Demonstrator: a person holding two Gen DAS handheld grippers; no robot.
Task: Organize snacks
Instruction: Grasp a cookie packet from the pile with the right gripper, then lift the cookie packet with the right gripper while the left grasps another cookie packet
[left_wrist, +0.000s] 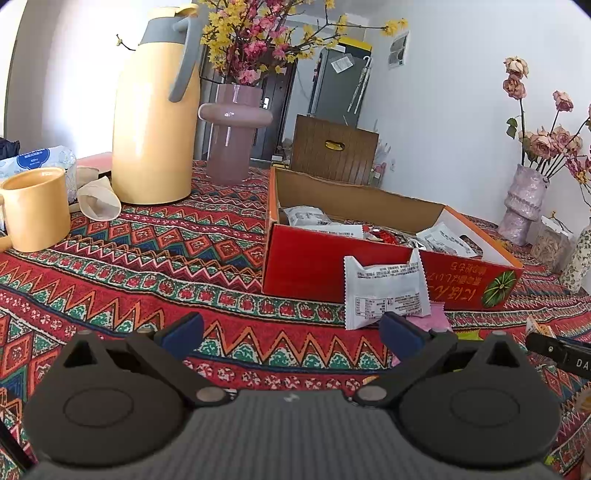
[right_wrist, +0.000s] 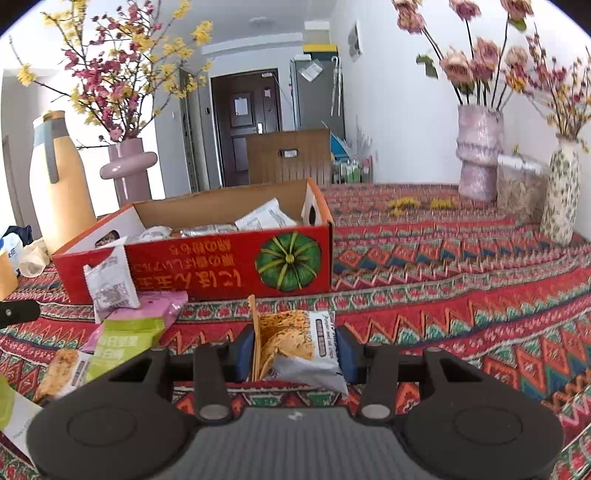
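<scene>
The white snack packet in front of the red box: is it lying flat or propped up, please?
Propped up: the white snack packet stands on its lower edge, leaning against the red box front wall.

We see a home: a patterned tablecloth (left_wrist: 147, 258), flower vases (right_wrist: 480, 155), a thermos jug (left_wrist: 155, 110) (front door (right_wrist: 245, 125) behind).

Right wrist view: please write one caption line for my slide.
Right gripper shut on a cracker snack packet before the red pumpkin box.

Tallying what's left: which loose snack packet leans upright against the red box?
The white packet, standing against the box; the pink and green packets lie flat.
</scene>
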